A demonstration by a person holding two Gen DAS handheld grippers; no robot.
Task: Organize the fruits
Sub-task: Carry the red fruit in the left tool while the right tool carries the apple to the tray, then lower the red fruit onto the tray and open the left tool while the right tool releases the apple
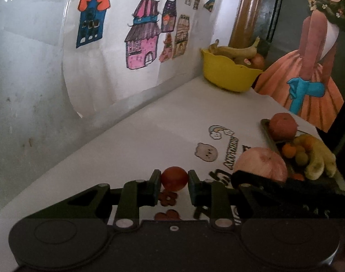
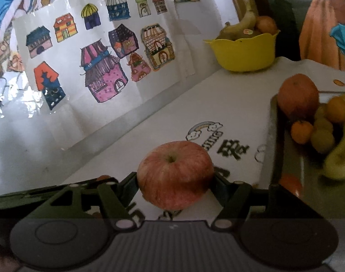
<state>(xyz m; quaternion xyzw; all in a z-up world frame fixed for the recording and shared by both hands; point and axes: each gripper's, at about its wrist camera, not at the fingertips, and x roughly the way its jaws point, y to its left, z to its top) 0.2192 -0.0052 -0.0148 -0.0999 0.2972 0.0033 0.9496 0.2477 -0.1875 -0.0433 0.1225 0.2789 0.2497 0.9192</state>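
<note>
- Left wrist view: the left gripper [image 1: 174, 184] pinches a small red fruit [image 1: 174, 178] between its pads, lifted just clear of the white table [image 1: 131, 136]. It is round, smooth and light, so a gentle squeeze at its widest part suits it; press harder and it likely bruises or pops out.
- Right wrist view: the right gripper [image 2: 175, 181] clamps the apple [image 2: 175, 176] at its flanks, stem dimple up, jaws set wide on either side of it.
- That apple looks firm and fairly heavy, with a waxy skin; holding it across the middle, as now, is the safest place, since a grip nearer top or bottom could let it slip.
- Over on the right, the dark tray [image 2: 274, 136] carries an orange [image 2: 298, 96], small citrus, pale green fruits and a banana [image 2: 342, 158].
- At the far corner, the yellow bowl [image 2: 242, 52] already has bananas and a round orange fruit in it.
- Whether the apple rests on the table or hangs just above it is hard to call from this angle; I would guess it is slightly off the surface.
- Both fruits look bound for the bowl or the tray, and the bowl's scalloped rim needs clearing.
</note>
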